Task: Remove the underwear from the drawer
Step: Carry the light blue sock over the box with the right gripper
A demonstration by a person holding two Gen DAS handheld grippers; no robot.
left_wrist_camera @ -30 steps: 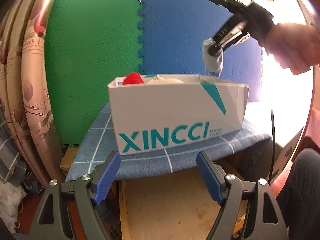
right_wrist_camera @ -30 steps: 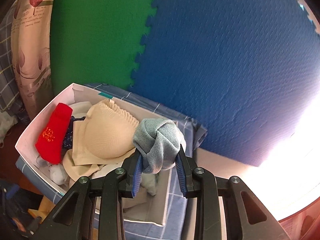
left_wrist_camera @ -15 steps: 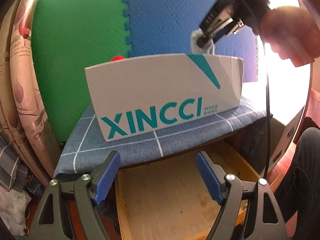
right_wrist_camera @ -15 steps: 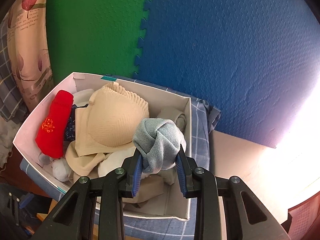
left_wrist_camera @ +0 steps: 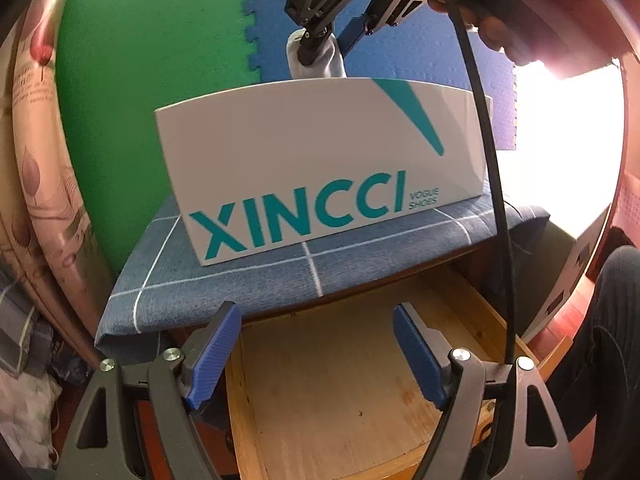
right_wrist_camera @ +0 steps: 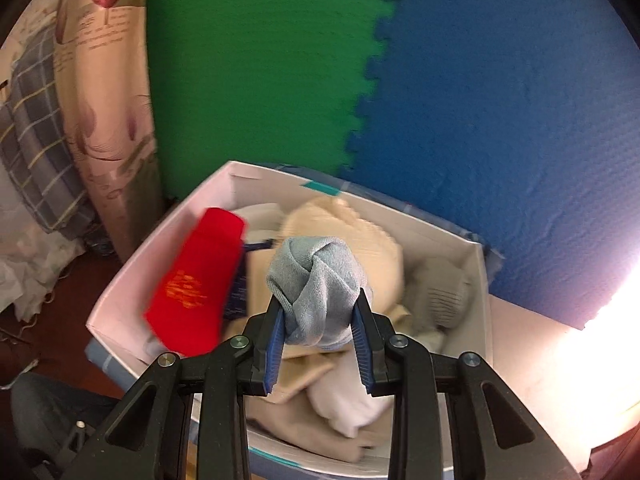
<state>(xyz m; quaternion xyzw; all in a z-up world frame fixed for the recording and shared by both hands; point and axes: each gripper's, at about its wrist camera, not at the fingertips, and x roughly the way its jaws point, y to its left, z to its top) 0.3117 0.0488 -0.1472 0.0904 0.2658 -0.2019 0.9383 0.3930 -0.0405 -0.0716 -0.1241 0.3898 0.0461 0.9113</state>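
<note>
At lower centre of the right wrist view, a rolled grey underwear bundle [right_wrist_camera: 316, 288] is clamped between the right gripper [right_wrist_camera: 320, 344] jaws above the shoe box [right_wrist_camera: 120, 292]; the left gripper [left_wrist_camera: 316, 354] is held wide open, empty.

I see a shoe box [left_wrist_camera: 320, 168] sitting on a cloth [left_wrist_camera: 224, 284] that covers a cabinet top. Under the cloth's front edge a drawer [left_wrist_camera: 340, 392] sticks out toward me, and my left gripper [left_wrist_camera: 316, 356] is in front of it, with its two fingers apart over the drawer floor. My right gripper [right_wrist_camera: 318, 340] is above the box, squeezing a knotted bundle [right_wrist_camera: 316, 280] between its pads. Inside the box lie a folded piece [right_wrist_camera: 196, 284] on the left, a rounded cup piece [right_wrist_camera: 360, 236] behind the bundle, and a small roll [right_wrist_camera: 440, 292] on the right (more cloth is piled under them). Behind the box stand two foam mats [right_wrist_camera: 480, 80] side by side. A curtain [right_wrist_camera: 108, 92] hangs to the left.
</note>
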